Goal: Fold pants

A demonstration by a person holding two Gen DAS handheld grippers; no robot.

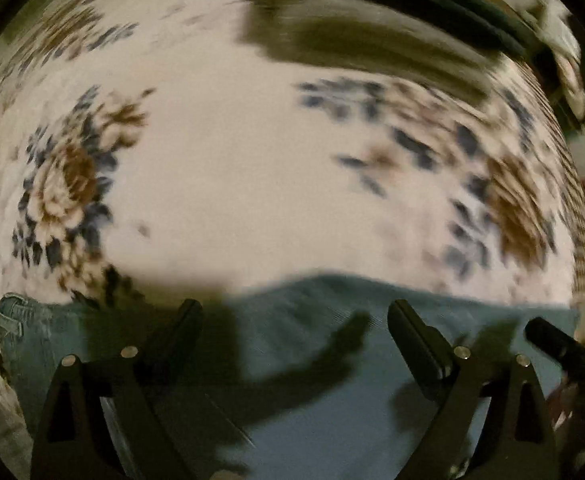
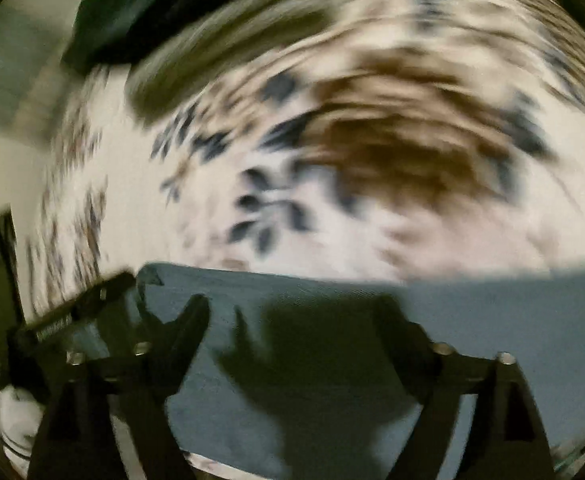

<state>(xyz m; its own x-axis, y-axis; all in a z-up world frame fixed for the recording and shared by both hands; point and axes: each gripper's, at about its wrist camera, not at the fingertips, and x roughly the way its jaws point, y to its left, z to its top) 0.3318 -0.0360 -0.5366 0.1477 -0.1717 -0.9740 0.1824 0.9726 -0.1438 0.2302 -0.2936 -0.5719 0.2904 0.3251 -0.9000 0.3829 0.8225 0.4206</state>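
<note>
Nearest, at six o'clock in both wrist views, the left gripper (image 1: 294, 314) and right gripper (image 2: 296, 312) hang with fingers spread apart and empty over the jeans (image 1: 312, 340), which lie flat on the bedspread (image 1: 220, 168). Their straight far edge suggests one fold is done, with more probably left. Farther, toward twelve o'clock, lies blurred dark cloth (image 1: 372, 40).
</note>
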